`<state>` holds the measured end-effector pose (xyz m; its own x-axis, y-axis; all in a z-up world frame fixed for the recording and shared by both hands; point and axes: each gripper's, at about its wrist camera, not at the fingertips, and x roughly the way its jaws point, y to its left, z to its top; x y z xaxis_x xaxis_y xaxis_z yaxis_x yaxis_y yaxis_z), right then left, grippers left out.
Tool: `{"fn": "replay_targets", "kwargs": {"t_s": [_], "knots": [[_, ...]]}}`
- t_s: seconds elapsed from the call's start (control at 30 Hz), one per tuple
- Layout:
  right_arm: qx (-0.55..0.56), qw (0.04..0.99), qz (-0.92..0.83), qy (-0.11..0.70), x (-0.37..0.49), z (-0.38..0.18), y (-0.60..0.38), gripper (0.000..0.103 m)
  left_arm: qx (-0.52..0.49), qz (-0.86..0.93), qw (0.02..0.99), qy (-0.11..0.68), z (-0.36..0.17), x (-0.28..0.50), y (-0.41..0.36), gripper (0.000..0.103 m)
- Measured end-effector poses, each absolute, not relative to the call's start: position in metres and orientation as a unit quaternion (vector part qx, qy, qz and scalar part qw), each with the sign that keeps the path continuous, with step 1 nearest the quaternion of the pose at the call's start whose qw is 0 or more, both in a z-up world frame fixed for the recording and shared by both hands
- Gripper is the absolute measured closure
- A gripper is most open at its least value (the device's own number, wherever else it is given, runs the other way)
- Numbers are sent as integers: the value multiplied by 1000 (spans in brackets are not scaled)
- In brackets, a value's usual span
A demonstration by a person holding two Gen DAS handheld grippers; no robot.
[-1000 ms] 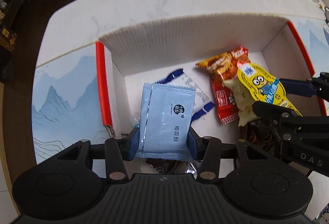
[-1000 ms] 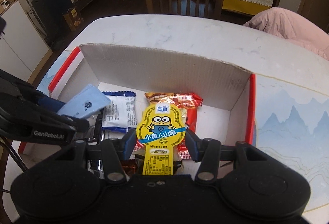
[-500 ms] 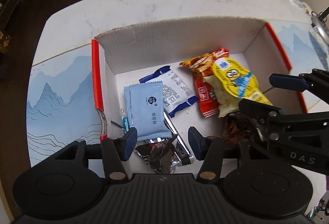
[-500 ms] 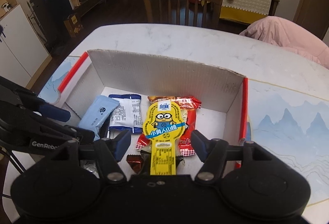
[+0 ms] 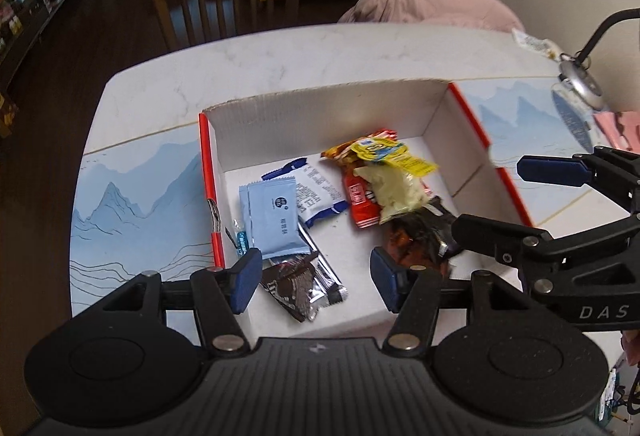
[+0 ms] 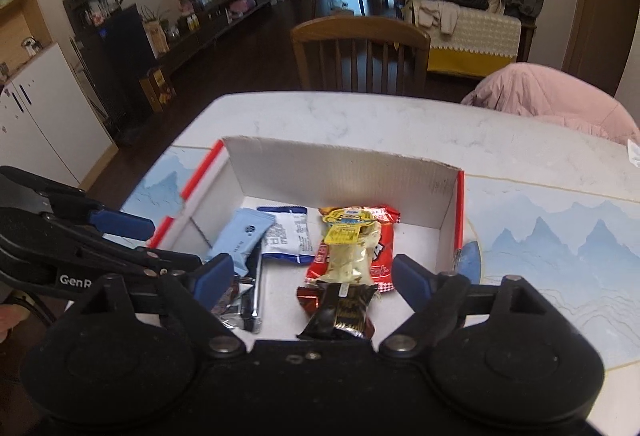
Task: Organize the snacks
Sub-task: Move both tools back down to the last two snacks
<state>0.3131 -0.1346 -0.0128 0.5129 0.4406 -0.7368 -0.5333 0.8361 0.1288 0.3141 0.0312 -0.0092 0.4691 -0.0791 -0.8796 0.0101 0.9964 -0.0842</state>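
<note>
both my fingers are opening now and nothing is between them. a second ago my left gripper point(image 5: 314, 278) held the light blue packet point(image 5: 274, 218) and my right gripper point(image 6: 312, 276) held the yellow cartoon snack point(image 6: 350, 248). now both lie inside the cardboard box point(image 5: 320, 116) on the table point(image 5: 248, 56), the blue one near its left red edge, the yellow one on the red packet point(image 6: 382, 256). i think these two snacks are placed, and i can fetch the next.
</note>
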Motion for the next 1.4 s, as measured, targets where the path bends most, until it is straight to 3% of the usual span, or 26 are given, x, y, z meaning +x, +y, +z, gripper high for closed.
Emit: {"fn": "replay_targets", "kwargs": {"t_s": [0.53, 0.6, 0.67, 1.4], "knots": [[-40, 878, 307, 365, 238, 6, -151, 1, -29, -39, 898, 438, 19, 233, 25, 41], [-44, 876, 312, 366, 228, 1, -151, 1, -21, -36, 902, 430, 17, 224, 24, 28], [-56, 874, 315, 367, 220, -7, -151, 1, -26, -36, 905, 423, 13, 215, 25, 24], [-122, 823, 323, 452, 188, -96, -154, 1, -87, 22, 819, 567, -104, 214, 19, 24]]}}
